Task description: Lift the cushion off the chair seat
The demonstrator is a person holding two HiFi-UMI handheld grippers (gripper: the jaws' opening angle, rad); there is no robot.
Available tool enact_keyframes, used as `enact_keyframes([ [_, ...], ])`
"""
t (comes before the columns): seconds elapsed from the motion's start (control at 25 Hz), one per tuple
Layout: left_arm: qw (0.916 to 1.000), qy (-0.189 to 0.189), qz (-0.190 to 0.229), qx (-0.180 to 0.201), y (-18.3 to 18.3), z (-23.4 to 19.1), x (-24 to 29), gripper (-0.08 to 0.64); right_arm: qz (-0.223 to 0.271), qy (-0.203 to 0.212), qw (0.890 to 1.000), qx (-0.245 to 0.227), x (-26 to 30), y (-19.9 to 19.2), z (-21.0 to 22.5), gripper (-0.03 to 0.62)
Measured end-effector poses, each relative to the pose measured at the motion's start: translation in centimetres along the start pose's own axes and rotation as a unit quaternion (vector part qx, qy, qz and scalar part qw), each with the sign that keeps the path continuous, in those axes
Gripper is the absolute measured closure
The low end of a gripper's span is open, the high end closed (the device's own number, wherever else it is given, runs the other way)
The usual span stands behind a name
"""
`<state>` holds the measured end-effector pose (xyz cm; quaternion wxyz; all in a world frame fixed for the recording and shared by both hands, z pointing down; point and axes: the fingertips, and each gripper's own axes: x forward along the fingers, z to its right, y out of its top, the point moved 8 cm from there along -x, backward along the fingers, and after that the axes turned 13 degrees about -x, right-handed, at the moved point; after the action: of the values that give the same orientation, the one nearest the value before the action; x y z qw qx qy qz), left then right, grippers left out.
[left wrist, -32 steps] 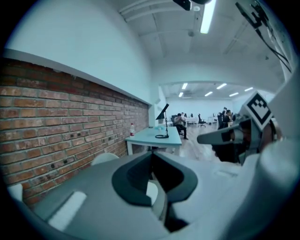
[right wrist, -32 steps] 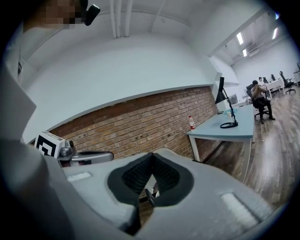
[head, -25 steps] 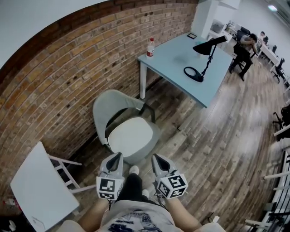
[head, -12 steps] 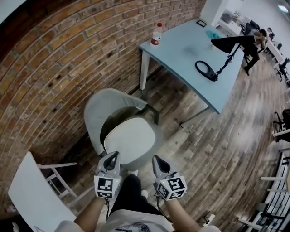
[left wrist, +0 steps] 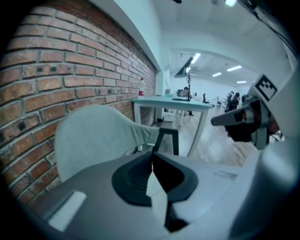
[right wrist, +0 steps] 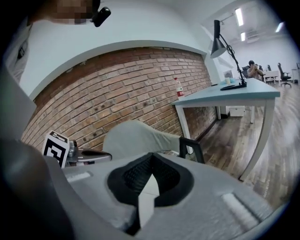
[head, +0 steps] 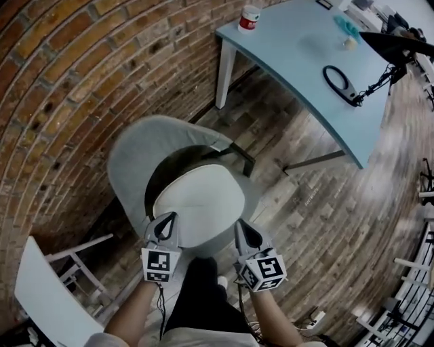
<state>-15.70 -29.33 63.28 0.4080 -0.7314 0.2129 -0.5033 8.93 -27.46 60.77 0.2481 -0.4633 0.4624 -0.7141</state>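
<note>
A pale round cushion (head: 198, 200) lies on the seat of a grey shell chair (head: 139, 149) beside the brick wall. My left gripper (head: 167, 223) hovers over the cushion's near left edge, jaws shut and empty. Over the near right edge is my right gripper (head: 239, 227), also shut with nothing in it. In the left gripper view the chair back (left wrist: 89, 138) rises ahead of the closed left gripper (left wrist: 151, 161). The chair back (right wrist: 136, 136) shows past the closed right gripper (right wrist: 151, 161) in the right gripper view. Whether either tip touches the cushion I cannot tell.
A light blue table (head: 298, 74) stands beyond the chair with a bottle (head: 249, 17) and a black desk lamp (head: 352, 85) on it. A white folding chair (head: 47, 291) is at the lower left. The brick wall (head: 61, 101) runs along the left. Wooden floor lies to the right.
Both grippers have come down and forward toward the chair, from short of the seat to over the cushion's near edge. The head view has closed in on the chair.
</note>
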Motion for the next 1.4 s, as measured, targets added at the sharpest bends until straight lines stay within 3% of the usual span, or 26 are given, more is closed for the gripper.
enact_keyframes([
  [0.36, 0.9978, -0.002, -0.058, -0.032, -5.9, -6.3, 9.3, 0.569, -0.052, -0.043, 0.997, 0.026, 7.8, -7.1, 3.2, 0.592],
  [0.6, 0.9954, -0.010, -0.078, -0.053, -8.7, -8.6, 13.8, 0.513, -0.078, -0.056, 0.995, 0.038, 11.4, -11.1, 5.5, 0.590],
  [0.68, 0.9940, -0.016, -0.093, -0.056, -9.6, -9.1, 15.1, 0.476, -0.088, -0.057, 0.994, 0.044, 12.2, -12.1, 6.1, 0.516],
  [0.76, 0.9919, -0.025, -0.110, -0.058, -10.4, -9.5, 16.3, 0.424, -0.097, -0.061, 0.992, 0.049, 12.9, -13.0, 6.6, 0.513],
  [0.88, 0.9874, -0.040, -0.138, -0.067, -11.4, -10.0, 17.9, 0.340, -0.112, -0.068, 0.990, 0.050, 13.8, -14.0, 7.4, 0.451],
  [1.04, 0.9783, -0.051, -0.179, -0.092, -12.6, -10.9, 19.5, 0.254, -0.133, -0.067, 0.987, 0.065, 15.1, -15.5, 7.8, 0.315],
  [1.24, 0.9763, -0.037, -0.190, -0.097, -13.8, -12.1, 20.6, 0.169, -0.158, -0.062, 0.983, 0.076, 16.1, -17.2, 7.9, 0.193],
  [1.4, 0.9691, -0.019, -0.194, -0.151, -14.9, -13.3, 21.3, 0.087, -0.175, -0.080, 0.978, 0.078, 16.4, -18.1, 8.3, 0.137],
])
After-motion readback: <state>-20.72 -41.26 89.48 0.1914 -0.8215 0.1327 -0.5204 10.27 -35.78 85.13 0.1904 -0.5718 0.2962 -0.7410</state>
